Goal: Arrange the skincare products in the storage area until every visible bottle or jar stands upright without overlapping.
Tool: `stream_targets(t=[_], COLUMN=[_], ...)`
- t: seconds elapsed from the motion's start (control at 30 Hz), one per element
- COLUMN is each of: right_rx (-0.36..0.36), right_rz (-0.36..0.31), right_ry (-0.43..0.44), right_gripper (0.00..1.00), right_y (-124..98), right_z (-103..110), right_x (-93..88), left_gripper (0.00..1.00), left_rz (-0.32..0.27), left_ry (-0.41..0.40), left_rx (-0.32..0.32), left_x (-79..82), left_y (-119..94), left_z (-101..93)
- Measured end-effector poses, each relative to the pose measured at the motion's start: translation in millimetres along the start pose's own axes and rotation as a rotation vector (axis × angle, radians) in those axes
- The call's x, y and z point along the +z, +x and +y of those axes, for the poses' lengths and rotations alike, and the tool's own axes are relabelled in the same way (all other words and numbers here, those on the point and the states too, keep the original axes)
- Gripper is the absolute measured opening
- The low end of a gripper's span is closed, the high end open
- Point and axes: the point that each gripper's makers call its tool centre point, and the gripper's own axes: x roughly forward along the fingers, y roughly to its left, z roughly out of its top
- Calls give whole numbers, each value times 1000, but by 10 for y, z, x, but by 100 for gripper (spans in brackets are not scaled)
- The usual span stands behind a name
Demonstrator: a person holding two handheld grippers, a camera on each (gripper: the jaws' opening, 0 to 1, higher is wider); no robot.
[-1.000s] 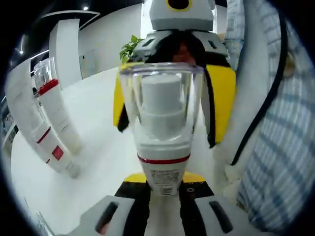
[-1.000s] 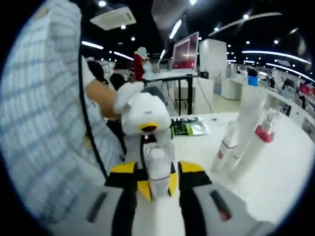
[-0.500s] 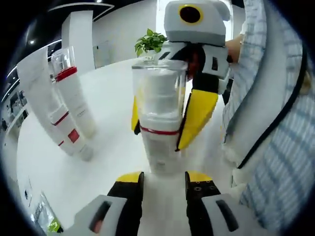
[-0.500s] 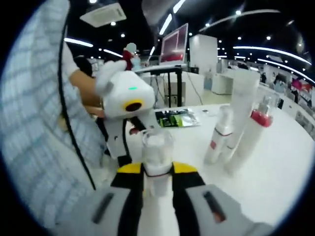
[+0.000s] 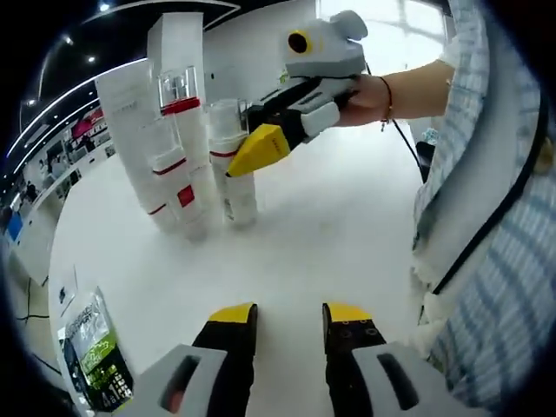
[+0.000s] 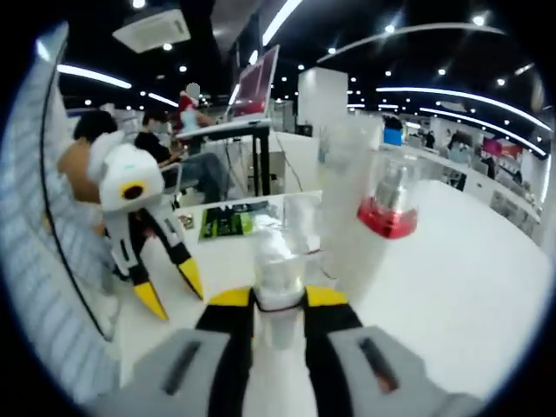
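On the left gripper view we saw our left hand-held gripper (image 5: 280, 323) released and empty above the white table (image 5: 321, 234), the right hand-held gripper (image 5: 254, 149) clenched on a white clear-capped pump bottle (image 5: 228, 155) standing upright beside the white red-banded tubes (image 5: 174, 165), on the right gripper view, that bottle (image 6: 279, 271) sat between our yellow-tipped jaws, a green packet (image 6: 228, 221) lying behind.

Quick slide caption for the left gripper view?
Right gripper sets a clear-capped bottle upright beside other skincare products.
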Motion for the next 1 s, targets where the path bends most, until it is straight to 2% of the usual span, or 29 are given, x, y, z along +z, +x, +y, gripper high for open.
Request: stream_targets(t=[0.13,0.3,0.43,0.53,0.67,0.77,0.83,1.0], right_rx=[-32,-57,-88,-109,-129,-138,-141,-161], right_rz=[7,31,39,56,60,110,136,155], right_ry=[9,-11,4,10,67,104,104,105], right_gripper=[20,21,24,24,24,21,20,18], right_y=[59,54,10,-43,-89,-48,-10,15], right_z=[-126,-149,-192,-217,-199,-153,-137,-157], right_x=[34,38,17,-34,-113,-256,-304,-333], left_gripper=[30,30,30,30,27,25,21,21], left_rz=[-11,-24,-97,-111,-116,-127,-131,-145], left_ry=[-23,-47,-102,-105,-91,-99,-98,-55], left_rx=[12,23,42,59,103,131,137,131], left_x=[-13,2,168,235,324,438,504,658], left_y=[-26,-26,-10,24,90,167,212,292], left_z=[42,113,273,381,552,726,798,876])
